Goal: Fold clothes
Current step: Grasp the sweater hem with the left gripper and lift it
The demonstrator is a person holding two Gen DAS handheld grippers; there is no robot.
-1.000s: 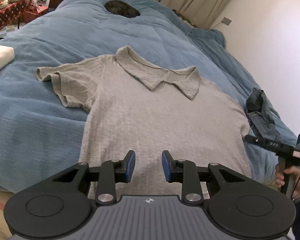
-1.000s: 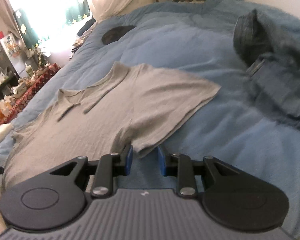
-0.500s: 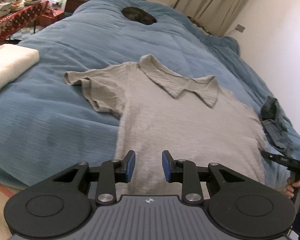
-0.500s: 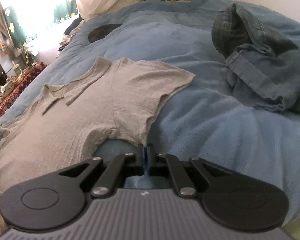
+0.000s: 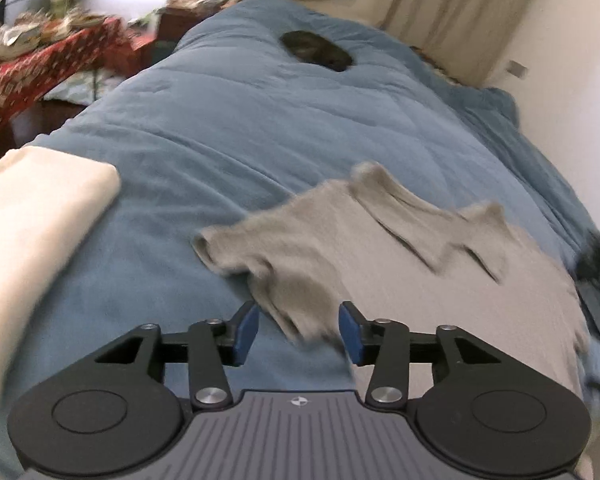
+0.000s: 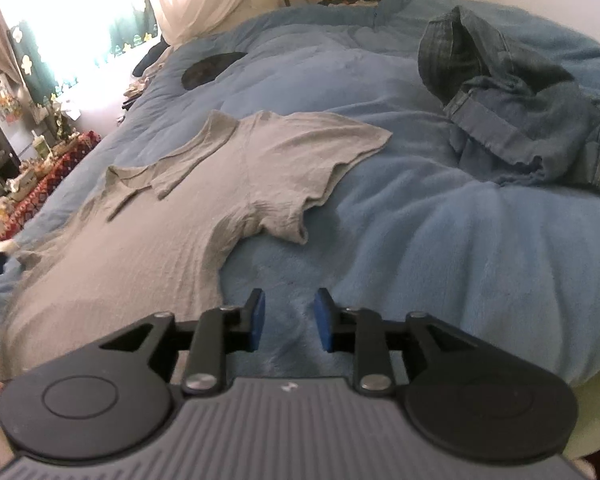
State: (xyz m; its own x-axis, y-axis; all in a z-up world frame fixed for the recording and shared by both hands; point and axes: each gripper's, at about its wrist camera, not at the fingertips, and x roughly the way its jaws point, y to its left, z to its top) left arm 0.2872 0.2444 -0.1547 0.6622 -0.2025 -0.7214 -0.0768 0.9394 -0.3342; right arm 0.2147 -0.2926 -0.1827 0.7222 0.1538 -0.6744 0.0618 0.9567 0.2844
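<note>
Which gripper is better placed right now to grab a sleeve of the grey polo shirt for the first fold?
Probably the left gripper: its jaws are opening with the grey polo shirt's sleeve edge showing between them. The right gripper, also opening, has only blue duvet between its jaws, its sleeve lying farther ahead.

A grey collared knit shirt [image 6: 172, 216] lies spread flat on the blue quilted bed [image 6: 440, 240], collar toward the far end. In the right wrist view, a crumpled pair of blue denim jeans [image 6: 512, 116] lies on the bed to the shirt's right, apart from it. A folded cream towel [image 5: 32, 232] lies left of the shirt. Farther up the bed lies a dark round patch [image 5: 316, 50].
</note>
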